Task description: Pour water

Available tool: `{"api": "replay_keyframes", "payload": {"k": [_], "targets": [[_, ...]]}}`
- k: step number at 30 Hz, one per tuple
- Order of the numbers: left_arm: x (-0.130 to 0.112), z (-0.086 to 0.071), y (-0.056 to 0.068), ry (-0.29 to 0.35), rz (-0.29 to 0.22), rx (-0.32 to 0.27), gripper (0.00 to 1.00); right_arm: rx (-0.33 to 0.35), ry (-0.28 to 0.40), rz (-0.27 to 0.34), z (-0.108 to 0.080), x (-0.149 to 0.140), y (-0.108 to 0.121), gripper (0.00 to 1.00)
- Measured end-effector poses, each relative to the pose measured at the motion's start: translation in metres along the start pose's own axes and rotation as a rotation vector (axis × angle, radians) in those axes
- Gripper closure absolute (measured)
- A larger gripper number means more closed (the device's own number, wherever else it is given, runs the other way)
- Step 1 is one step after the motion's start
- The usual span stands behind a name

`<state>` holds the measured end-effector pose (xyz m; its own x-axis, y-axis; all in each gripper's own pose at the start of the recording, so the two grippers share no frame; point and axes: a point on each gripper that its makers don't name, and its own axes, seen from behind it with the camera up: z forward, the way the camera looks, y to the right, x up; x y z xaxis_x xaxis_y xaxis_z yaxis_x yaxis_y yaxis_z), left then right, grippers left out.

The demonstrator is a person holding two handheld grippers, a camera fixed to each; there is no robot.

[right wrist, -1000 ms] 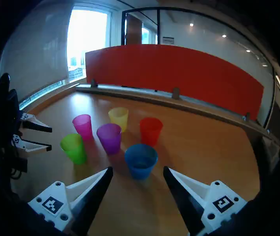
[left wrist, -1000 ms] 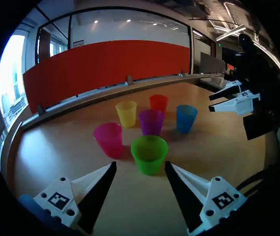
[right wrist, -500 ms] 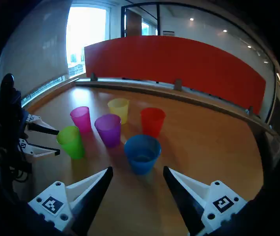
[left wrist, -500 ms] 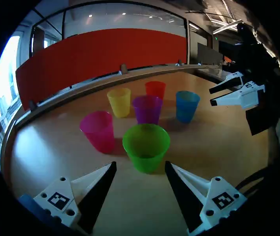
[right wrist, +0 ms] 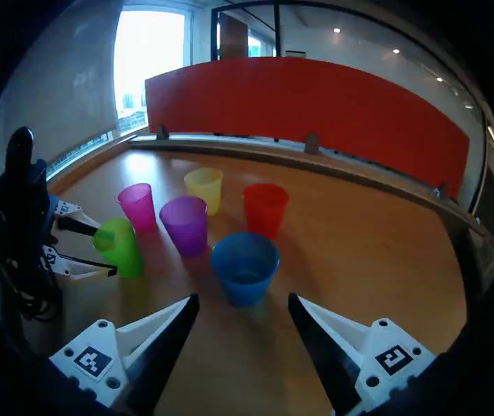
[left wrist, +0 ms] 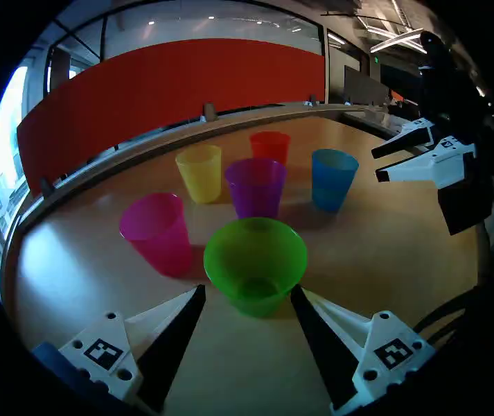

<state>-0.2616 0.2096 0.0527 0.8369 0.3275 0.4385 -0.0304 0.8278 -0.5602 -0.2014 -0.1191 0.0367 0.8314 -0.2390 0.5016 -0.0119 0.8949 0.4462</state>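
The wooden bench (left wrist: 385,263) carries a cluster of plastic cups. The left claw (left wrist: 247,288), released, straddles the green cup (left wrist: 255,267). The right claw (right wrist: 242,297), also released, faces the blue cup (right wrist: 244,267) just ahead of its tips.

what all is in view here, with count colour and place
green cup: 1, green, between the fingers of the left gripper
pink cup: 1, pink, beside the green cup
purple cup: 1, purple, centre
yellow cup: 1, yellow, far side
red cup: 1, red, far side
blue cup: 1, blue, before the right gripper
table: 1, brown wood, under the cups
partition: 1, red, behind the table
left gripper: 1, white and black, open
right gripper: 1, white and black, open
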Motion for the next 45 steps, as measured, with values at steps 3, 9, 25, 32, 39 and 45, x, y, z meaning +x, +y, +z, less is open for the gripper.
{"api": "replay_keyframes", "payload": {"k": [3, 9, 25, 32, 39, 45], "targets": [[0.0, 0.004, 0.0, -0.004, -0.002, -0.005, 0.09, 0.0, -0.001, 0.002, 0.001, 0.0, 0.001, 0.0], [0.002, 0.009, 0.001, -0.004, -0.01, -0.011, 0.09, -0.002, -0.001, 0.003, 0.002, 0.0, 0.004, 0.01], [0.009, 0.018, 0.002, -0.014, 0.001, -0.019, 0.09, -0.007, -0.006, 0.011, 0.0, -0.003, 0.006, 0.01], [0.009, 0.019, -0.001, -0.015, -0.003, -0.014, 0.1, -0.006, -0.006, 0.013, 0.0, -0.003, 0.006, 0.01], [0.015, 0.015, 0.0, 0.005, 0.003, -0.015, 0.11, -0.003, -0.004, 0.016, 0.001, -0.003, 0.004, 0.01], [0.018, 0.012, -0.003, 0.016, -0.003, -0.007, 0.15, 0.0, -0.001, 0.017, 0.002, -0.002, 0.002, 0.01]]}}
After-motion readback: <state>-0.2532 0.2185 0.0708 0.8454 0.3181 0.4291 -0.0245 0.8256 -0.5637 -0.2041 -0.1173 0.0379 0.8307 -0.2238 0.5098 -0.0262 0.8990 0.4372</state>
